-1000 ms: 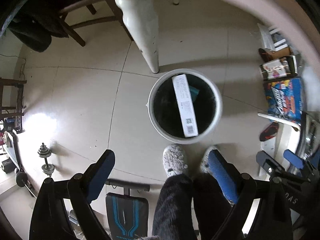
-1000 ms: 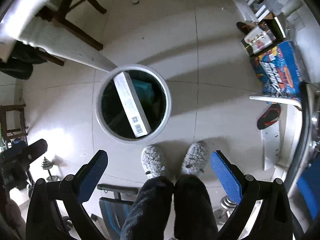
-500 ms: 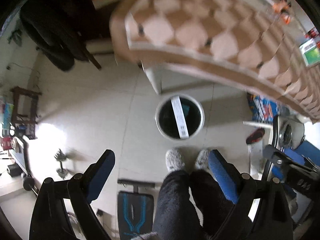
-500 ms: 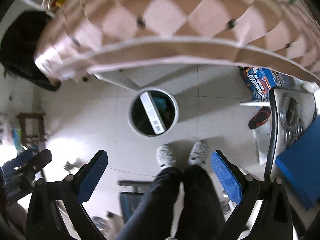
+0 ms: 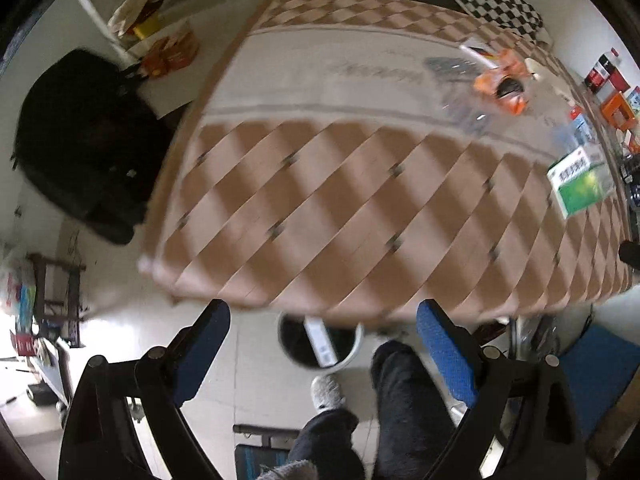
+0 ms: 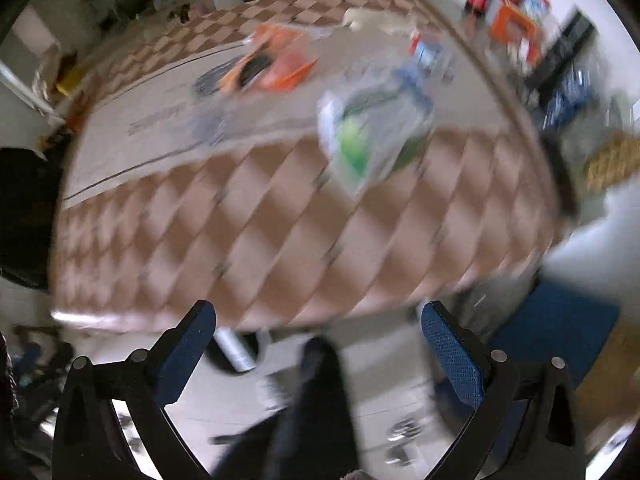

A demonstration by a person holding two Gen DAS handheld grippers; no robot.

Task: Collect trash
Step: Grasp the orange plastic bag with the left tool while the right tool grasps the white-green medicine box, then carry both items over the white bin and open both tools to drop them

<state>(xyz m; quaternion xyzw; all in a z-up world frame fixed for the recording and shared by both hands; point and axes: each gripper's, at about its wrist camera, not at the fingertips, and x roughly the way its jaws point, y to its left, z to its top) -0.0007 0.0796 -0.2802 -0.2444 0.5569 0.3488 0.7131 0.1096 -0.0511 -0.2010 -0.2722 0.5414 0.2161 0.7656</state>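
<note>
The left tongs [image 5: 322,354] stand wide apart with nothing between their blue pads, and the right tongs [image 6: 318,354] are spread just as wide and likewise bare. Both point over the near edge of the desk [image 5: 360,216], with the person's dark trouser legs [image 5: 404,404] and a grey slipper [image 5: 327,392] below them.

Beneath the desk's near edge, on the pale tiled floor [image 5: 248,364], sits a round white bin [image 5: 320,346] with a dark inside; a long white box [image 5: 321,342] bearing a printed code leans across its mouth. In the right view the same bin [image 6: 236,350] is only a blur at the desk's edge.

On the desk the trash lies toward the far right corner. A crumpled orange wrapper [image 5: 502,80] with a dark patch rests on the pale band of the cloth, beside some clear crinkled plastic [image 5: 460,100]. A green and white box [image 5: 580,180] lies close to the right edge. In the right view the orange wrapper [image 6: 268,66] and the green and white box [image 6: 372,136] are heavily smeared, so finer detail cannot be told.

The desk is covered in a brown and cream diamond pattern with a wide pale stripe across its middle. A black bag or coat [image 5: 84,144] sits off the left edge, a black and white checkered cushion [image 5: 496,4] beyond the far edge, and red and orange cartons [image 5: 612,92] against the white wall at right.
</note>
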